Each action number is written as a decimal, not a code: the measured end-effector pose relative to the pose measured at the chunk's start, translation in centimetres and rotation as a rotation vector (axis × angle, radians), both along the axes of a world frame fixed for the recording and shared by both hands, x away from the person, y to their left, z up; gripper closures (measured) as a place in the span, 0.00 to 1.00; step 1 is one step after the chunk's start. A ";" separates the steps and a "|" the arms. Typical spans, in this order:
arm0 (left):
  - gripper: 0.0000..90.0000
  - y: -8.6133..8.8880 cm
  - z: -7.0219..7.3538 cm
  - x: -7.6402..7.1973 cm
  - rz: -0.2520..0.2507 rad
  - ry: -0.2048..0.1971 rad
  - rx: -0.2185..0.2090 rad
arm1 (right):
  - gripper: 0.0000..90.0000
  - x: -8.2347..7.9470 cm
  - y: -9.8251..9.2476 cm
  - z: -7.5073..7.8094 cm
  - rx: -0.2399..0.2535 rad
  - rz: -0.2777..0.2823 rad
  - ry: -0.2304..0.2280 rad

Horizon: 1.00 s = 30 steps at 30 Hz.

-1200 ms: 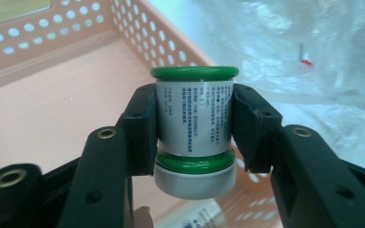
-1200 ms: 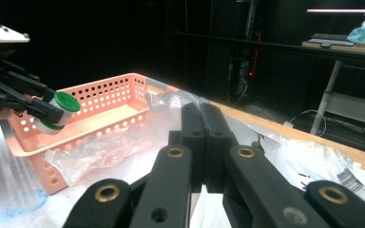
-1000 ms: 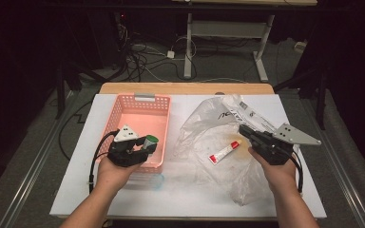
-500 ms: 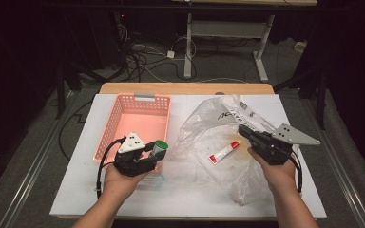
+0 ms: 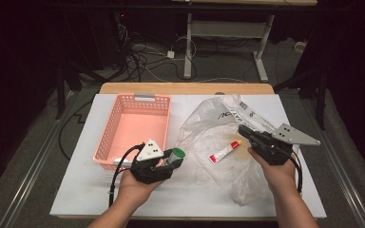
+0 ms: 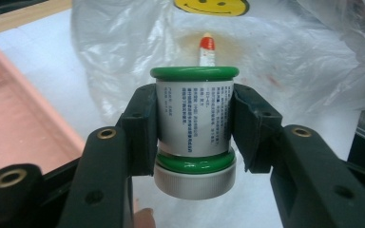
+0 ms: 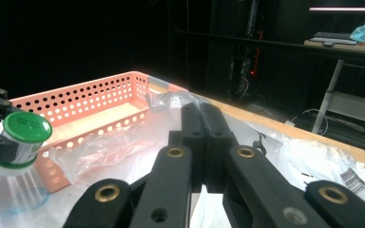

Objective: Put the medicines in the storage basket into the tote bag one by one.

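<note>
While the left gripper [image 6: 192, 130] clamps a small green-capped jar [image 6: 193, 137] by its white label, both pads pressed flat on its sides, the jar hangs just off the near right corner of the pink basket [image 5: 119, 124], between the basket and the clear plastic bag [image 5: 218, 142]. My guess is that the jar is being moved between bag and basket; doing that well means keeping it level, holding the squeeze steady, and clearing the basket's rim before setting it down. The right gripper [image 7: 202, 123] has its jaws fully together on a fold of the bag, on the bag's far side from the basket. Counted: one jar, one basket, one bag, one red-capped tube [image 5: 223, 152] inside the bag, two grippers.
</note>
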<state>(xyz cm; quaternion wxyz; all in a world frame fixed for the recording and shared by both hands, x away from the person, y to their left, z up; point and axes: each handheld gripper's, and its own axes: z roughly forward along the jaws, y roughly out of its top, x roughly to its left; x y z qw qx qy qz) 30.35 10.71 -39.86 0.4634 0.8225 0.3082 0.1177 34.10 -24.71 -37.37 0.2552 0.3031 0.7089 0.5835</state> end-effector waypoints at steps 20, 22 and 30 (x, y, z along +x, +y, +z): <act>0.60 -5.6 -1.3 0.5 -0.079 0.005 0.012 | 1.00 -0.1 0.0 0.1 0.004 -0.001 -0.002; 0.60 -6.2 -1.4 0.7 -0.081 0.006 0.009 | 1.00 -0.1 0.0 0.1 0.004 0.000 -0.002; 0.60 -8.2 -2.3 1.5 -0.089 0.015 0.004 | 1.00 -0.1 -0.1 0.1 -0.001 0.004 -0.003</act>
